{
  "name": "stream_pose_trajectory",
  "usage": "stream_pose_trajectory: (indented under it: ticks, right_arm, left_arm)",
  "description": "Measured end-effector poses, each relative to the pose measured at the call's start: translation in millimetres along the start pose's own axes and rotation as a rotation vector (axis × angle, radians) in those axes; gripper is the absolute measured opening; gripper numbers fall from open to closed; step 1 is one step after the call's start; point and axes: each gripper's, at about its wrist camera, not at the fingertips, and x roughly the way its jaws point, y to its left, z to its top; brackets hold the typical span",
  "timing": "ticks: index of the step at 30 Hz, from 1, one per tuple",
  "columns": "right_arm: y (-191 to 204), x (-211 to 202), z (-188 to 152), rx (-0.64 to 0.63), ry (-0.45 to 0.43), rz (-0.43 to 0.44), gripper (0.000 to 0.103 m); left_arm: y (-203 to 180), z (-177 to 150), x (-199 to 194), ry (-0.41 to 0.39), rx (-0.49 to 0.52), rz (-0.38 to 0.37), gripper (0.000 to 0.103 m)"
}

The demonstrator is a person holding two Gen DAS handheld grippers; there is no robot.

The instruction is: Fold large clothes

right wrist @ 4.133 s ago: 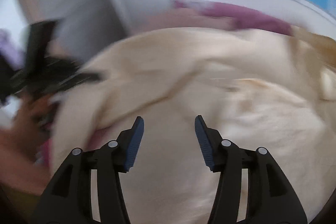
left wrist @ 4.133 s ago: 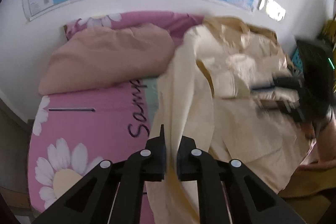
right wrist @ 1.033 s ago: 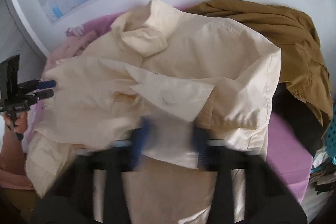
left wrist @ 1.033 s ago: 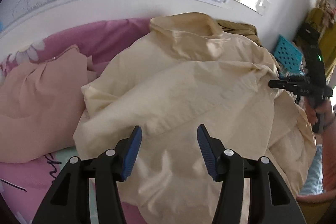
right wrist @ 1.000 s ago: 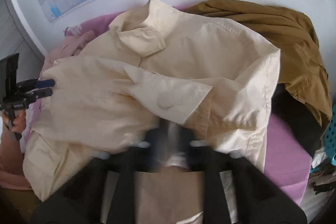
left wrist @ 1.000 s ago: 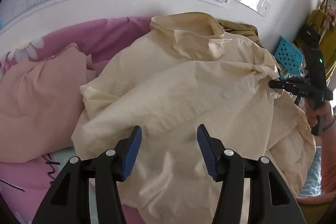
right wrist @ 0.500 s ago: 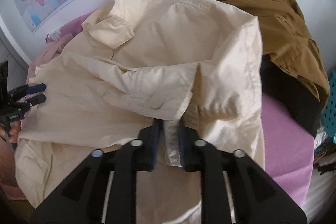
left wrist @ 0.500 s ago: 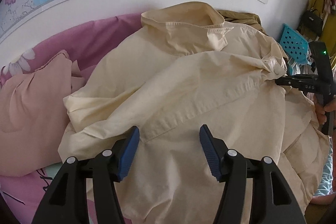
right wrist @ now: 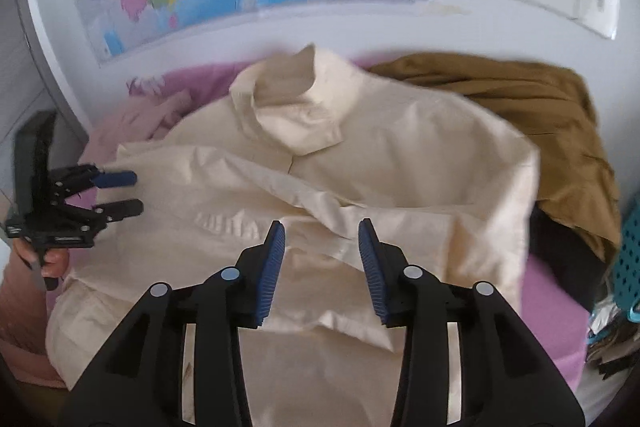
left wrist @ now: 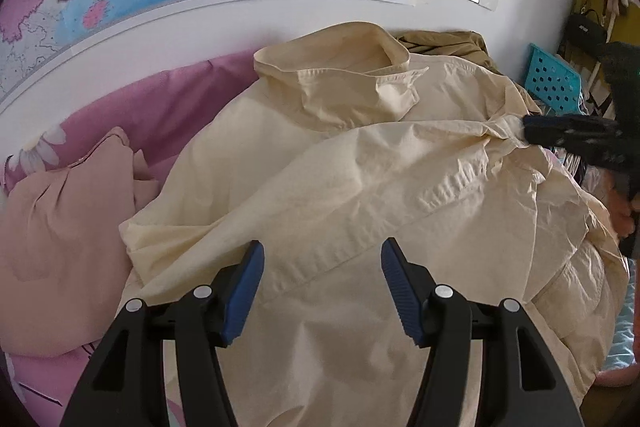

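Note:
A large cream shirt [left wrist: 360, 187] lies crumpled on the bed with its collar [left wrist: 340, 79] toward the wall. My left gripper [left wrist: 322, 247] hovers open over the shirt's near part, with nothing between its blue pads. In the right wrist view the same shirt [right wrist: 400, 163] has a fold lying across its middle. My right gripper [right wrist: 322, 227] stands just above that fold, its jaws opening and nothing pinched between them. From the left wrist view the right gripper [left wrist: 532, 133] sits at a bunched edge of the shirt on the right. The left gripper [right wrist: 136, 193] shows open at the shirt's left edge.
A brown garment [right wrist: 540, 115] is heaped behind the shirt on the right, with dark cloth below it. A pale pink garment [left wrist: 60, 227] lies on the left on the pink floral bedsheet [left wrist: 160, 107]. A blue basket [left wrist: 556, 79] stands at the far right. The wall with a map runs close behind.
My right gripper, shut on the shirt's folded edge half a second ago, has let go, opened and pulled back a little. The left gripper stays open and has drifted slightly.

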Motion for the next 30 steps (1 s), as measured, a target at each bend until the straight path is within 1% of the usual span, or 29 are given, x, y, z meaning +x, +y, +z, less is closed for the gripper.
stream_pose_trajectory:
  ticks: [1,3,5,7,8,10,11,13,16,18,19,20,21,22,23,25,27,30]
  right_arm:
    - [-1,9,1,0.0,0.018,0.004,0.038]
    - [-8,28,1,0.012,0.047,-0.013,0.033]
    - [-21,45,-1,0.056,0.089,-0.016,0.015]
    - [-29,52,-4,0.067,0.106,-0.028,0.006]
    - [-31,55,-5,0.061,0.109,-0.032,0.004]
    - [-37,62,-10,0.059,0.124,-0.03,0.003]
    - [-38,64,-13,0.058,0.127,-0.029,0.002]
    - [-40,66,-16,0.05,0.125,-0.031,0.001]
    - [-44,62,-18,0.078,0.126,-0.014,0.001]
    - [-45,56,-16,0.094,0.13,-0.004,0.005]
    - [-43,50,-14,0.099,0.123,0.004,0.014]
    - [-41,38,-13,0.102,0.093,0.005,0.033]
    - [-40,29,-12,0.097,0.064,0.009,0.041]
    - [-35,18,-10,0.08,0.027,0.019,0.046]
    - [-30,9,-9,0.06,-0.001,0.032,0.046]
    - [-20,1,-7,0.03,-0.022,0.045,0.046]
    - [-10,6,-5,0.0,-0.002,0.061,0.044]
    - [-5,26,-6,-0.021,0.048,0.04,0.044]
  left_arm:
    - [0,1,1,0.002,-0.002,0.002,0.059]
    - [2,3,3,0.003,-0.01,-0.003,0.059]
    - [4,4,6,0.006,-0.019,-0.001,0.062]
    - [9,7,8,0.008,-0.029,0.002,0.063]
    - [11,8,9,0.009,-0.035,0.001,0.063]
    - [16,11,14,0.016,-0.046,-0.009,0.064]
    - [20,13,18,0.027,-0.066,-0.022,0.064]
    - [24,14,25,0.04,-0.086,-0.029,0.064]
    - [26,13,39,0.067,-0.08,-0.008,0.064]
    - [26,12,42,0.076,-0.079,0.0,0.064]
    - [25,12,39,0.07,-0.071,0.007,0.064]
    - [24,12,37,0.066,-0.066,0.012,0.064]
    - [23,12,33,0.059,-0.059,0.017,0.064]
    - [23,12,30,0.054,-0.054,0.02,0.064]
    - [21,12,25,0.043,-0.046,0.021,0.065]
    - [18,11,18,0.03,-0.033,0.018,0.065]
    - [14,12,14,0.02,-0.019,0.021,0.065]
    - [9,12,14,0.023,-0.01,0.026,0.065]
